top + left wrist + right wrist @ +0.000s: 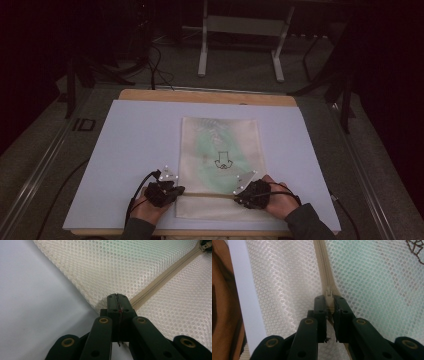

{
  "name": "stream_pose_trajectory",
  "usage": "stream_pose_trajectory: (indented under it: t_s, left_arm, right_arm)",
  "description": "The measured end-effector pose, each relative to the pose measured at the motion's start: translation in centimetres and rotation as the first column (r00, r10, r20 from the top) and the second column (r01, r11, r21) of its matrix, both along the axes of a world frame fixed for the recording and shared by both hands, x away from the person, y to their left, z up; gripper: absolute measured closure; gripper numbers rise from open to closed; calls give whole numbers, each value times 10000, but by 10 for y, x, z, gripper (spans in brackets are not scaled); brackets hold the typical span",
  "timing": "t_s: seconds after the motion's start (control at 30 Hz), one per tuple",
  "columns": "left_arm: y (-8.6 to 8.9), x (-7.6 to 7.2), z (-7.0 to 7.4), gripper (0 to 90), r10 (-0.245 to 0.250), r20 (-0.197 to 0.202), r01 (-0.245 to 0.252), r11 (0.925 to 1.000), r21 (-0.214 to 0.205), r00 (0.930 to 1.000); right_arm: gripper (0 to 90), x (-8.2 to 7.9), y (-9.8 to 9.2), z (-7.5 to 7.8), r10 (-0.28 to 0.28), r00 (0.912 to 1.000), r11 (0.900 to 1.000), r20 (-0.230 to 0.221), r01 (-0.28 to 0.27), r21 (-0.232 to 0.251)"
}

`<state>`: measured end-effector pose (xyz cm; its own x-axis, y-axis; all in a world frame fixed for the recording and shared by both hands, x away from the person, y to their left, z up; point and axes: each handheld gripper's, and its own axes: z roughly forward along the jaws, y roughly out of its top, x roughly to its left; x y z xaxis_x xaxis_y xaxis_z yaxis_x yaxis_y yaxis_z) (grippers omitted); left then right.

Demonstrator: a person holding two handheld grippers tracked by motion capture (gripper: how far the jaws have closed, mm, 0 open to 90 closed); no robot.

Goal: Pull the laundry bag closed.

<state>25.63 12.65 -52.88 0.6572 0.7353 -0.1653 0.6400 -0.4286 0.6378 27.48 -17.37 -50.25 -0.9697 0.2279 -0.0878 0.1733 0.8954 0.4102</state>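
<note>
Between shut claws, honeycomb mesh pouch

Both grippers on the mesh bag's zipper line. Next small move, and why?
Probably draw the right gripper along the zipper toward the left gripper. Its jaws are shut on the zipper pull, while the left gripper pinches the mesh bag at the zipper's other end, apparently anchoring it. That looks like an unzip, though I can't confirm.
</note>
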Motion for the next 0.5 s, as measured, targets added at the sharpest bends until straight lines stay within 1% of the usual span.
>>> stream_pose_trajectory:
  t_s: [0.2, 0.23, 0.27, 0.33, 0.5]
  left_arm:
    - [0, 0, 0, 895, -20, 12, 20, 10000, 41, 10000]
    - [0, 0, 0, 895, -20, 9, 20, 10000, 40, 10000]
    - [0, 0, 0, 895, -22, 14, 22, 10000, 43, 10000]
    - [0, 0, 0, 895, -29, 7, 29, 10000, 46, 10000]
    - [0, 0, 0, 895, -28, 17, 28, 10000, 56, 10000]
  right_arm:
    - [823, 0, -1, 0, 13, 10000, 10000, -28, -13, 33]
    - [823, 0, -1, 0, -10, 10000, 10000, -15, 10, -39]
    - [823, -1, -2, 0, 2, 10000, 10000, -43, -2, 19]
    - [823, -1, -2, 1, 16, 10000, 10000, -12, -16, -83]
    - [823, -3, -3, 3, 68, 10000, 10000, 14, -68, -36]
